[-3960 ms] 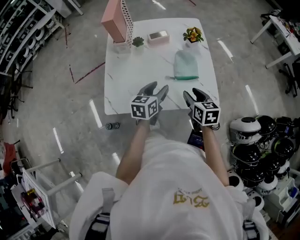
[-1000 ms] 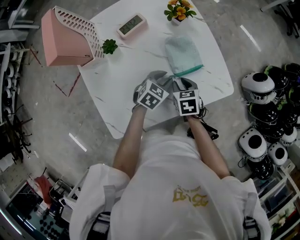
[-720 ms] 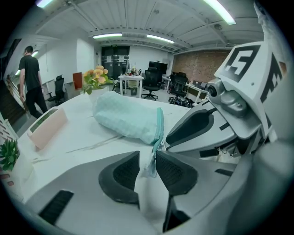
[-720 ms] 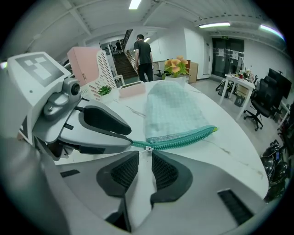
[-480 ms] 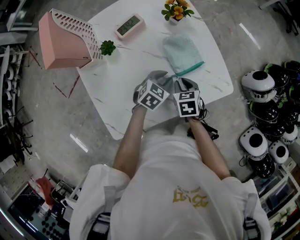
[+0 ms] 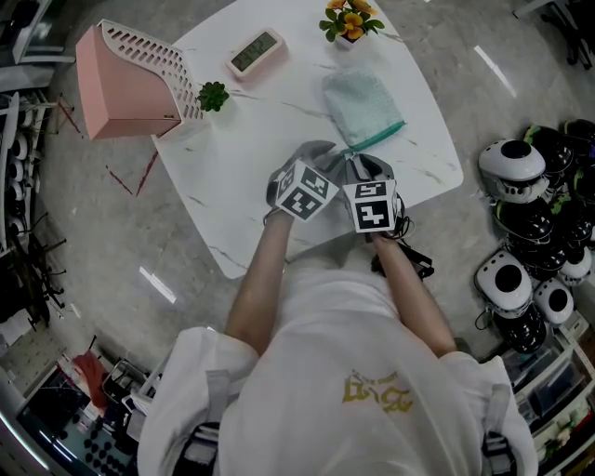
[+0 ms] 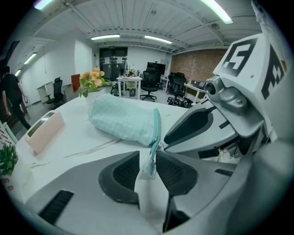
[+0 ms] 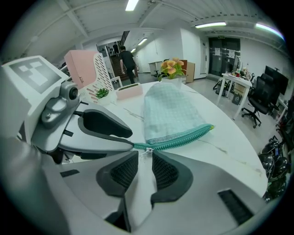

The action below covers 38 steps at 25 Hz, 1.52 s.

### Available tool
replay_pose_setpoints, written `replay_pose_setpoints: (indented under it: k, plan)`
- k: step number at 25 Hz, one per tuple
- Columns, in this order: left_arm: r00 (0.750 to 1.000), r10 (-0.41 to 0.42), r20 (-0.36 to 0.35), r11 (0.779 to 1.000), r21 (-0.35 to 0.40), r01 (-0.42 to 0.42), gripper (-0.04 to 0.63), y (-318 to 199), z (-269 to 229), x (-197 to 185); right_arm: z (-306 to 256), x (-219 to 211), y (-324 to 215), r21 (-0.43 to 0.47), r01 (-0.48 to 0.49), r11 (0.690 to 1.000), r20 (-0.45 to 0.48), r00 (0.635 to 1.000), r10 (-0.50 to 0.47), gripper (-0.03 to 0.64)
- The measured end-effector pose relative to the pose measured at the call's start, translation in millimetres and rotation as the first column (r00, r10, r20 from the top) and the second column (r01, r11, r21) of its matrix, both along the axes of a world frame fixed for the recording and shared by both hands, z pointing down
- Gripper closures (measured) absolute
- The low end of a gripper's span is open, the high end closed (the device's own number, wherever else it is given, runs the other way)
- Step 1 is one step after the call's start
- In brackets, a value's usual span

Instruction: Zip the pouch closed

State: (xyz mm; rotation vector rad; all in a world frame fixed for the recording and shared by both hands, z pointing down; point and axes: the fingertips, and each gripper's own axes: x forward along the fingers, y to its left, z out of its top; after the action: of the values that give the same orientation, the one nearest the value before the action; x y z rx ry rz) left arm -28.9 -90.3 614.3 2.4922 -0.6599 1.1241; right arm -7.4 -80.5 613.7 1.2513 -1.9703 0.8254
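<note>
A light teal pouch (image 6: 361, 104) lies on the white marble table (image 6: 237, 177), its green zipper (image 6: 379, 138) along the near edge. Both grippers meet at the zipper's left end. My left gripper (image 7: 148, 153) is shut on the zipper's cloth end tab (image 7: 149, 170), in front of the pouch (image 7: 121, 117). My right gripper (image 8: 146, 158) has the small silver zipper pull (image 8: 147, 151) between its fingertips, which touch it while the jaws are opening slightly. The zipper (image 8: 183, 137) runs off to the right, below the pouch (image 8: 170, 110). In the head view the left gripper (image 6: 327, 160) and right gripper (image 6: 358, 167) stand side by side.
At the table's far side stand a pink file rack (image 6: 130, 79), a small green plant (image 6: 214, 95), a pink clock (image 6: 257, 51) and a flower pot (image 6: 350, 20). Several helmets (image 6: 525, 186) are stacked on the floor to the right. A person (image 8: 125, 59) stands far off.
Four seconds ago both grippers hung at the table's near edge, away from the pouch; now they are at its zipper end. Over the last second nothing visibly moved.
</note>
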Motion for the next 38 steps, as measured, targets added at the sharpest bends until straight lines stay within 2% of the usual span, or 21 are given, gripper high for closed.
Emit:
replay_pose_setpoints:
  k: [9, 16, 21, 25, 38]
  plan:
    - [1.000, -0.011, 0.013, 1.000, 0.001, 0.011, 0.468, -6, 3, 0, 3, 11, 2, -0.008, -0.002, 1.000, -0.039, 0.999, 0.002, 0.514]
    - [0.999, 0.042, 0.014, 0.999, 0.010, -0.042, 0.469, -2, 4, 13, 5, 12, -3, -0.006, 0.008, 1.000, -0.028, 1.000, -0.008, 0.518]
    - [0.999, 0.050, 0.020, 0.999, 0.009, -0.051, 0.477, -4, 7, 16, 8, 17, -7, -0.001, 0.003, 1.000, -0.050, 0.999, -0.003, 0.551]
    - [0.998, 0.061, 0.022, 0.998, 0.006, -0.061, 0.479, -5, 9, 19, 8, 16, -10, 0.005, 0.019, 1.000, -0.042, 0.999, -0.018, 0.549]
    - [0.995, 0.099, 0.032, 0.995, 0.006, -0.099, 0.548, -2, 11, 22, 9, 10, -11, 0.014, 0.093, 0.996, -0.030, 0.995, -0.093, 0.592]
